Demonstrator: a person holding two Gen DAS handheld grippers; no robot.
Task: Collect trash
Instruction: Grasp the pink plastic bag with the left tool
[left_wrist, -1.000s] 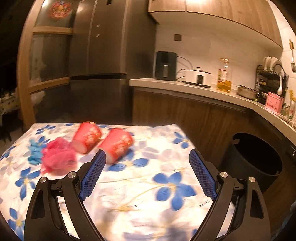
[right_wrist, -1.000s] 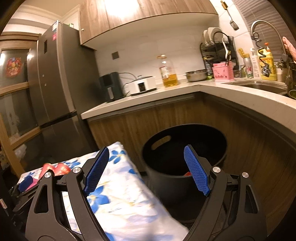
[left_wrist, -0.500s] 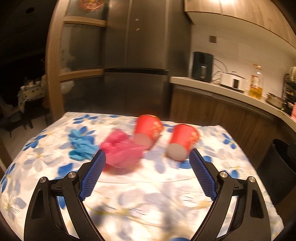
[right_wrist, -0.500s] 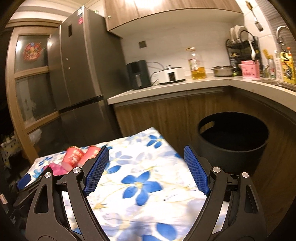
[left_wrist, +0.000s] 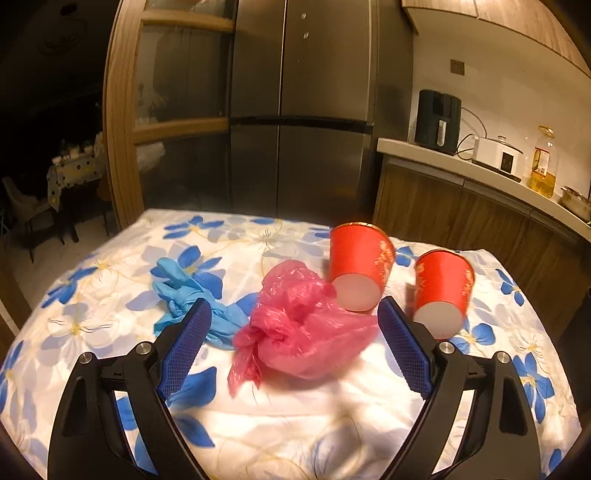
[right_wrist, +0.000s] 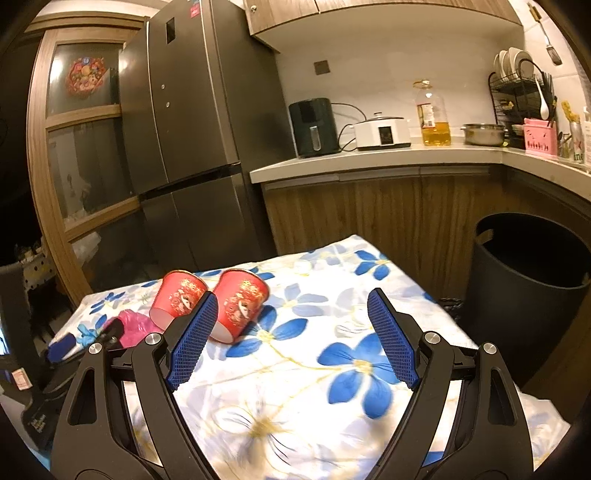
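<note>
A crumpled pink plastic bag (left_wrist: 295, 325) lies on the flowered tablecloth (left_wrist: 295, 424), straight ahead of my open left gripper (left_wrist: 293, 314), whose blue pads flank it without touching. A bunched blue glove (left_wrist: 184, 295) lies to the bag's left. Two red paper cups (left_wrist: 360, 264) (left_wrist: 443, 288) lie on their sides behind and right of the bag. In the right wrist view my right gripper (right_wrist: 291, 302) hangs open over bare cloth, with both cups (right_wrist: 179, 297) (right_wrist: 240, 302) at its left finger and the pink bag (right_wrist: 135, 325) further left. The left gripper (right_wrist: 66, 349) shows at that view's left edge.
A black bin (right_wrist: 528, 288) stands on the floor right of the table, below the counter (right_wrist: 369, 162). A grey fridge (left_wrist: 303, 110) rises behind the table. An air fryer (right_wrist: 314, 127), a cooker, an oil bottle and a dish rack sit on the counter.
Both views have swung left from the bin toward the table. The pink bag has come to lie between the left gripper's fingers; the cups have come into the right wrist view near its left finger.
</note>
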